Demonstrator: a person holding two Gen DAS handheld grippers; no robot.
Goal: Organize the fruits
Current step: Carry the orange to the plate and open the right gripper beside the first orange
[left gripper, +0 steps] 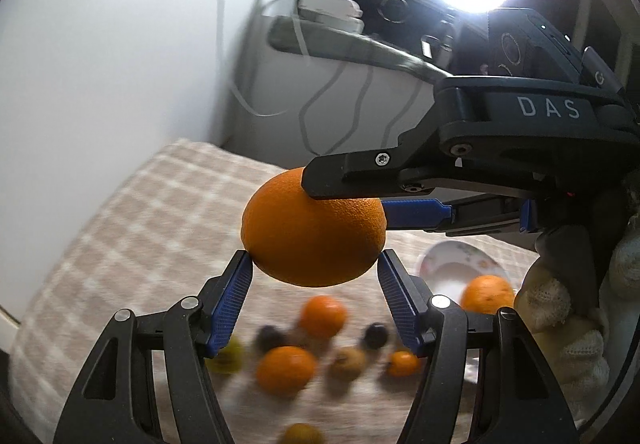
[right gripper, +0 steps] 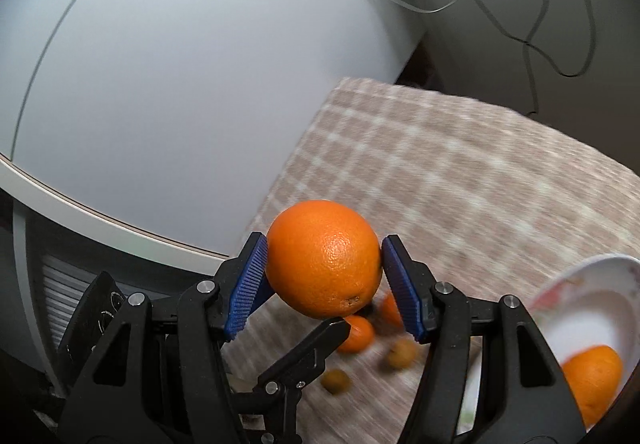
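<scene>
Orange [right gripper: 323, 258] aloft, well inside tablecloth [right gripper: 460, 172] edges

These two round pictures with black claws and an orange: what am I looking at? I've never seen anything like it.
No robot here: a person holds a hand-held claw in each hand, each with a wide-angle camera looking along its fingers. One picture comes from the left gripper, the other from the right gripper. Both grip the same big orange in the air. Below lie a checked cloth, small loose fruits and a plate holding another orange.
</scene>
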